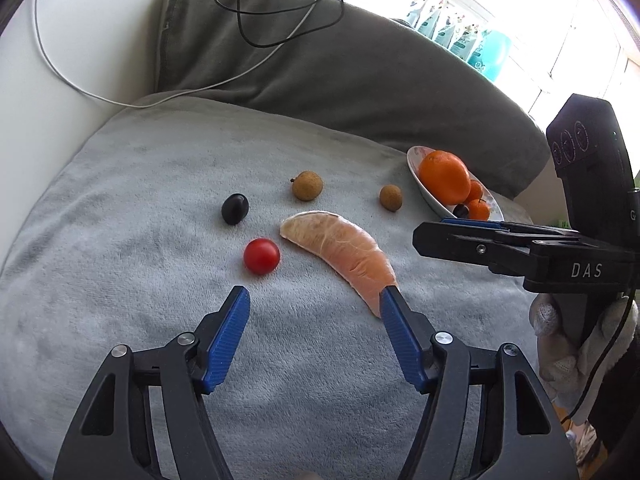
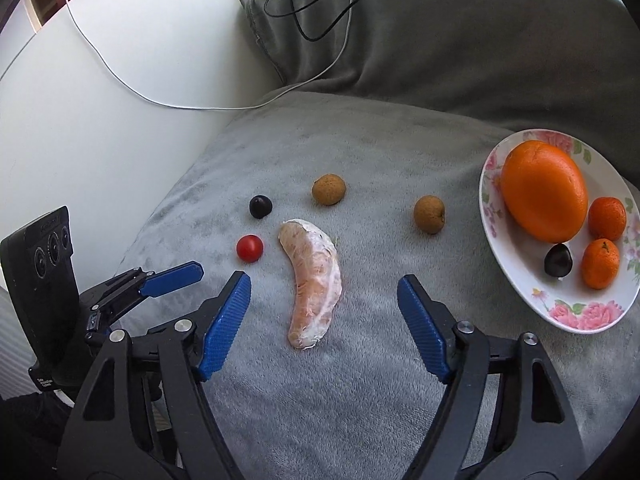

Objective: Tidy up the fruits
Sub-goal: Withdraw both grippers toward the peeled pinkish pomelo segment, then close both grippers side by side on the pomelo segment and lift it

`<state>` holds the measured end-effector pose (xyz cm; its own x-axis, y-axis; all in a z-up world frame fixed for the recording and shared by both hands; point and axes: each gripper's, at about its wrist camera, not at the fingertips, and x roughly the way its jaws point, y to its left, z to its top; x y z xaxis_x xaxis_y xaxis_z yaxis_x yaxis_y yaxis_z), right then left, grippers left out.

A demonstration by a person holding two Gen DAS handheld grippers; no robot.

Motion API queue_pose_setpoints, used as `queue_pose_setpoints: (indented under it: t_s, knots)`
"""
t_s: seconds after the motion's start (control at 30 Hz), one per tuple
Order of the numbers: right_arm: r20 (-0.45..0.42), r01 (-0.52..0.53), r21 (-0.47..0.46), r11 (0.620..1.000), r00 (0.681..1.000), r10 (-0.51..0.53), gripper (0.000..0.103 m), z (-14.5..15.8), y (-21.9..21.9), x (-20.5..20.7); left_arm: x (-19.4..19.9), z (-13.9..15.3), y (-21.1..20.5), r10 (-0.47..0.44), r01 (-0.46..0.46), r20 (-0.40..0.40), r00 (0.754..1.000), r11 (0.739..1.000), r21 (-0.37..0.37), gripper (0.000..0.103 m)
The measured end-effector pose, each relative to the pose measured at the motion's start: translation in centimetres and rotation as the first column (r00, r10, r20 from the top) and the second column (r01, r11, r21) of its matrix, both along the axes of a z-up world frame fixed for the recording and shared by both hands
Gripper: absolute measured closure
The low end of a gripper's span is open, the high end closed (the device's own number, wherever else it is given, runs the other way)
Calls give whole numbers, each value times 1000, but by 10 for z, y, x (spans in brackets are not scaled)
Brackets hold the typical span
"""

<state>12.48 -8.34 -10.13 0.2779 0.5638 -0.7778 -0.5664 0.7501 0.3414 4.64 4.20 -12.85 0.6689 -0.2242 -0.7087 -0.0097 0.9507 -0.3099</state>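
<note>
A peeled pomelo segment (image 1: 344, 250) (image 2: 314, 280) lies on the grey cushion (image 1: 140, 200). Around it lie a cherry tomato (image 1: 261, 256) (image 2: 249, 248), a dark grape (image 1: 235, 209) (image 2: 261, 206) and two brown longans (image 1: 307, 185) (image 1: 391, 197) (image 2: 328, 189) (image 2: 429, 214). A floral plate (image 2: 516, 272) (image 1: 414, 160) at the right holds a large orange (image 2: 544, 190), two small mandarins and a dark grape (image 2: 558, 261). My left gripper (image 1: 314, 300) is open and empty, just short of the tomato and the segment's near tip. My right gripper (image 2: 324, 288) is open, its fingers either side of the segment's near end.
A darker grey cushion (image 1: 360, 68) rises behind, with black and white cables (image 1: 280, 12) draped over it. A white wall (image 2: 100, 100) stands at the left. The right gripper's body (image 1: 520, 248) shows at the right in the left wrist view.
</note>
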Motion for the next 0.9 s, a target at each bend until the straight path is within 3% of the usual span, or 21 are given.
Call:
queue_pose_setpoints:
  t_s: [0.13,0.2,0.43,0.9]
  knots:
    - [-106,18,42,999,994,-13,36,-14,-4,11,6,-6,4,-11,8,-29,1000,996,-85,44]
    - [-144,25,48,999,989,-18,49,-21,-7,15,11,-9,6,-10,5,-44,999,992,-123,51]
    - [-167,-5,49,999,986,13,49,-32,-9,9,32,-15,9,0,-19,-87,996,977,-214,57]
    - [-64,-94,-29,995,994,92,49,-27,3,-3,55,-8,2,26,-49,-122,992,981,-190,57]
